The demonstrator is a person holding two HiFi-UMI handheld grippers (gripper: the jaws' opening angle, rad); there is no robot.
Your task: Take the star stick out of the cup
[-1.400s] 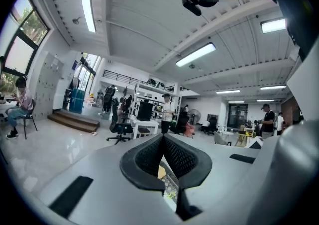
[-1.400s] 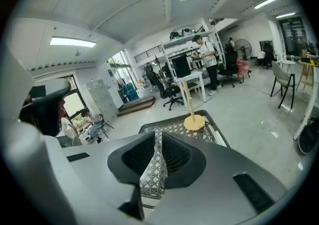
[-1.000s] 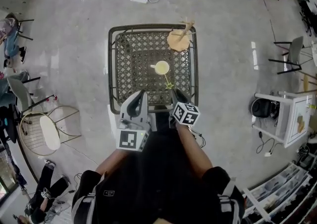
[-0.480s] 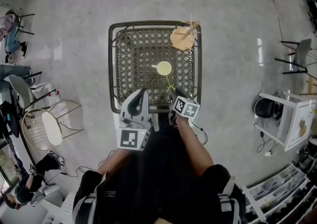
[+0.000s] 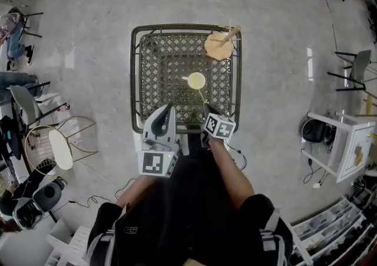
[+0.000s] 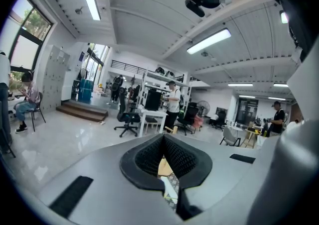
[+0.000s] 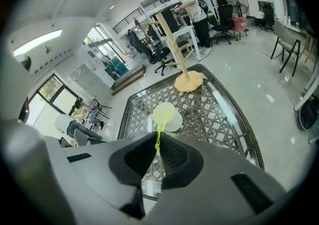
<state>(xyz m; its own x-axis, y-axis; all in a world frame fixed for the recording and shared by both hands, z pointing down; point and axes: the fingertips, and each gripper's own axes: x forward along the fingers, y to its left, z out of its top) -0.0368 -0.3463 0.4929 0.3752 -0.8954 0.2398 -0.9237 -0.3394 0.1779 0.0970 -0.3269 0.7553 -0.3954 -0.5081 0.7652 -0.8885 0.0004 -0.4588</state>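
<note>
Dark lattice table (image 5: 135,70) on glossy grey floor (image 5: 82,41); right tool (image 5: 207,107) just closed on star stick (image 7: 159,130), left tool (image 5: 169,109) shut.

blk tee (image 5: 189,200) | short slvs (image 5: 260,209) | grey L gripper (image 5: 167,109) | grey R gripper (image 5: 207,106)
</note>
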